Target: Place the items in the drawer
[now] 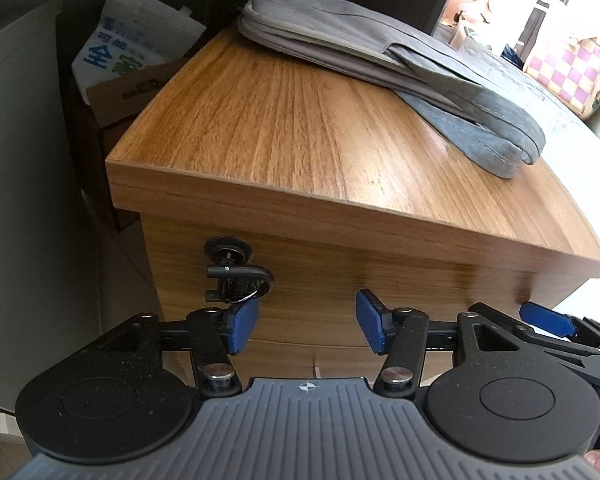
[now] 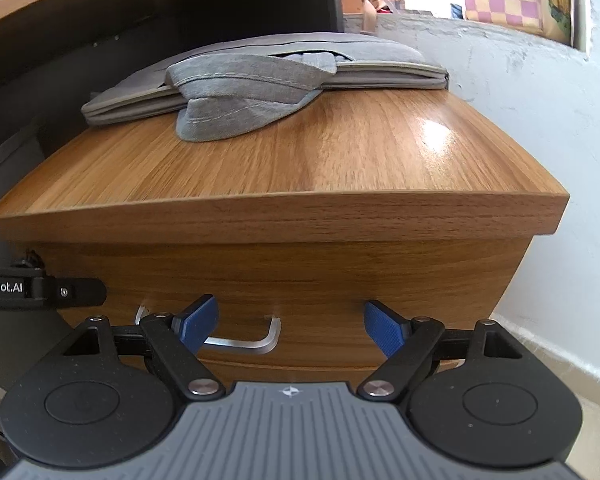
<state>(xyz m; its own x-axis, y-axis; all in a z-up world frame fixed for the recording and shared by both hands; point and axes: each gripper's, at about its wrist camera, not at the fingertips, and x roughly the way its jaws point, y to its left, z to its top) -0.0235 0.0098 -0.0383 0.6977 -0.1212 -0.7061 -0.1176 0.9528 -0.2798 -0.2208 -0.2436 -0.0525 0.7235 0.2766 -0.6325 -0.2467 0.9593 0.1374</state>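
A: We are looking at a wooden cabinet (image 2: 284, 184) with a glossy, straight-grained top. Toward the back of that top, a flat grey fabric sleeve (image 2: 380, 68) with a zip along its edge is lying, and a grey-blue denim cap (image 2: 236, 96) with stitched seams is resting partly on the sleeve, its brim hanging onto the wood.

B: Below the cabinet's top, we are facing the closed drawer (image 2: 308, 280). Our right gripper (image 2: 290, 330) is holding its jaws wide apart with nothing between them. The bent metal handle (image 2: 256, 342) on the drawer front is lying between its ribbed blue pads (image 2: 384, 330), and whether the left pad is touching the handle we cannot tell.

A: Only the left wrist view is giving us the black round lock (image 1: 226, 249) at the cabinet's front left corner, with keys (image 1: 238, 286) hanging from it. Our left gripper (image 1: 306, 326) is also spread wide and empty, just below that lock.

B: That view is also showing a printed bag (image 1: 116, 48) and a cardboard box (image 1: 132, 96) left of the cabinet. The right view alone is showing the rough white wall (image 2: 540, 160) right of it.
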